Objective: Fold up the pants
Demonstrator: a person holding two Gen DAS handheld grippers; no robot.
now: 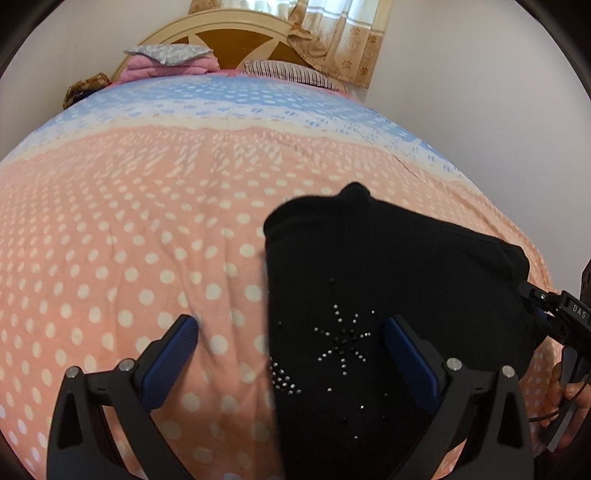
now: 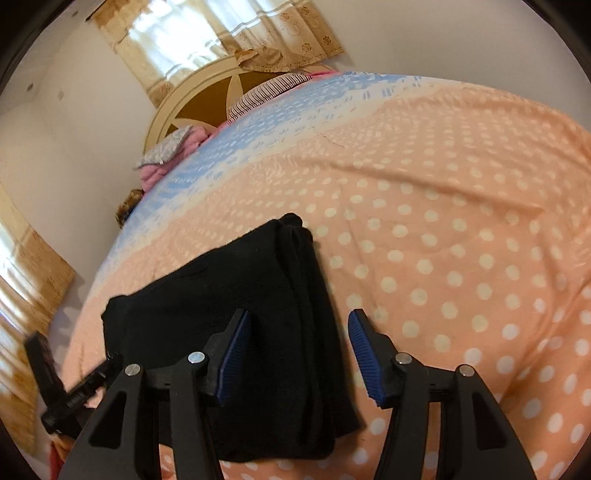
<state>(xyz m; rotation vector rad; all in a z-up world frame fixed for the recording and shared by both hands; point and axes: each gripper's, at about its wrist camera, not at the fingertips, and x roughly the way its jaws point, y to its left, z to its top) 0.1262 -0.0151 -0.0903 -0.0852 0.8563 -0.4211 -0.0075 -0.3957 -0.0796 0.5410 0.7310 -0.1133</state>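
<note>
The black pants (image 1: 388, 266) lie folded in a compact stack on the pink polka-dot bedcover (image 1: 129, 240). A rhinestone star pattern (image 1: 343, 347) shows on the top layer. My left gripper (image 1: 291, 330) hovers open over the stack's left edge, one finger above the bedcover and the other above the cloth. In the right wrist view the same pants (image 2: 207, 295) lie below my right gripper (image 2: 299, 328), which is open. The stack's right edge sits between its blue pads (image 2: 236, 347), and neither pad presses on the cloth. Part of the right gripper (image 1: 565, 317) also shows at the far right of the left wrist view.
The cover turns blue (image 1: 221, 96) toward the wooden headboard (image 1: 229, 37). Pillows (image 1: 166, 59) and a striped cushion (image 1: 291, 72) lie there. Floral curtains (image 1: 340, 33) hang behind. A person's hand (image 1: 565, 398) holds the right gripper. A white wall (image 1: 498, 92) borders the bed.
</note>
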